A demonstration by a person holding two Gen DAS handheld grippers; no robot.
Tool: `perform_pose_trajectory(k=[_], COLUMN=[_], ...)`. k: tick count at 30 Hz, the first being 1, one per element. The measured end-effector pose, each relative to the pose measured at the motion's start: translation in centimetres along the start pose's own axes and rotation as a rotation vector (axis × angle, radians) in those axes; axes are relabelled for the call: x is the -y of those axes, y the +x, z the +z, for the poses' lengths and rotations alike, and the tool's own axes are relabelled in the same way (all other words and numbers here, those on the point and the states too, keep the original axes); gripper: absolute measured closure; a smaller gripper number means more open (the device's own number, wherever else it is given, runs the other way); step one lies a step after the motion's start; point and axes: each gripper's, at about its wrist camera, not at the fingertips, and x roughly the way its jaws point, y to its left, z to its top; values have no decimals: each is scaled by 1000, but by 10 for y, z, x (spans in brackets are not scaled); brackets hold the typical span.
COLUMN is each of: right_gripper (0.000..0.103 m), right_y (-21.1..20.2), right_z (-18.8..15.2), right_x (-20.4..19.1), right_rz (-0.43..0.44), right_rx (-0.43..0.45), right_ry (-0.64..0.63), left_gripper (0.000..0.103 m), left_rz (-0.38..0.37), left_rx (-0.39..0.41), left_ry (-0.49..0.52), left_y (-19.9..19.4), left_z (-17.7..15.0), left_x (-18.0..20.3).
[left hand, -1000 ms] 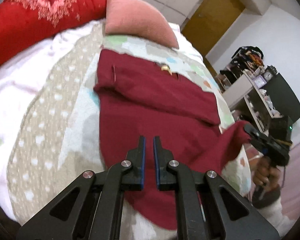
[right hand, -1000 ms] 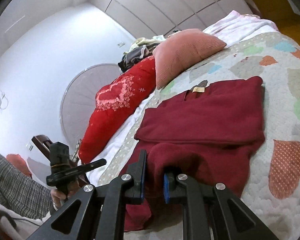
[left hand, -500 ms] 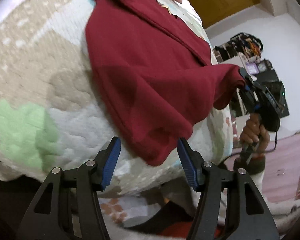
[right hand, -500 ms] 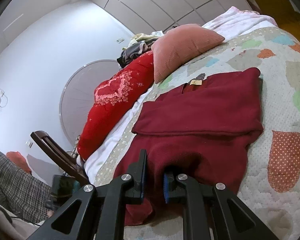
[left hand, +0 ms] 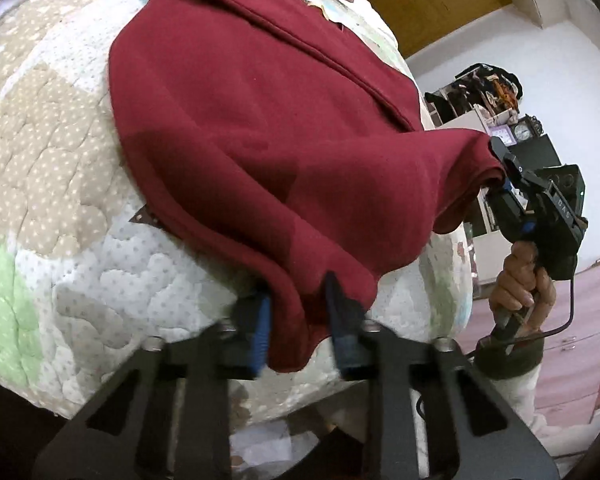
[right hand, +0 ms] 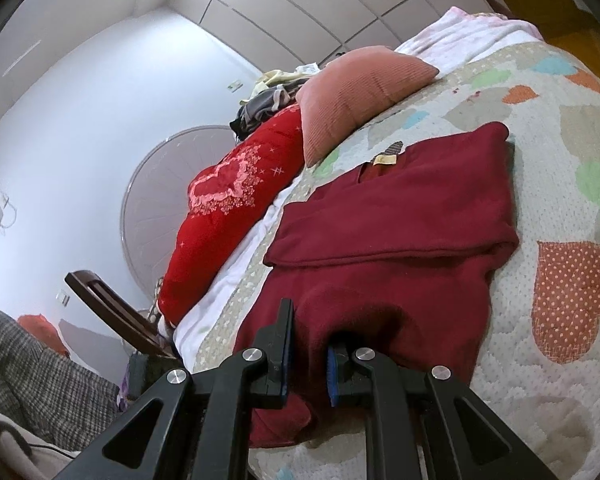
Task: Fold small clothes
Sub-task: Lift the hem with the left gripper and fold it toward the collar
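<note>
Garment: maroon sweatshirt (left hand: 260, 120), partly folded, lies on the quilted bed (left hand: 40, 160), hem end at the bed's edge.
Left tool (left hand: 298, 320): fingers apart around the near hem corner, not yet pinched.
Right tool (right hand: 308, 354): clamped on the other hem corner, lifting it.
Handling: soft, thick fleece, light, likely droops; best taken at both hem corners.

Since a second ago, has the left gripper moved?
Yes. The left gripper has dropped from above the maroon sweater to the quilt edge, and its fingers, then shut, now straddle the hanging hem.
</note>
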Motion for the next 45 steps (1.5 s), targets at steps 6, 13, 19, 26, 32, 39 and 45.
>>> perform_pose_trajectory(k=[6,13,19,26,32,39,45], right_gripper=[90,90,90,84,50,51,67], right_y=[-6,11,42,99,85,61,128], right_z=[13,56,116,164,166,173,165], right_x=[-9,-5,20,105,124,75,72], right_rz=[21,29,-73,-251,-217,-282,-520], right_rx=[30,88,147,120,161,192,32], right_ry=[-38,-14,20,236,289,73,-70], left_gripper=[90,91,91,85,27,27,27], left_rz=[-55,-24,42,117,7,78,272], left_rx=[131,308,339,265,379,361,266], left_ry=[99,122,140,-21,-143,-55,2], left_y=[-48,-81,-42,13,-32,-34,29], left_z=[22,114,217,282,292,294,303], left_x=[20,18,18,-39,-71,-55,-41])
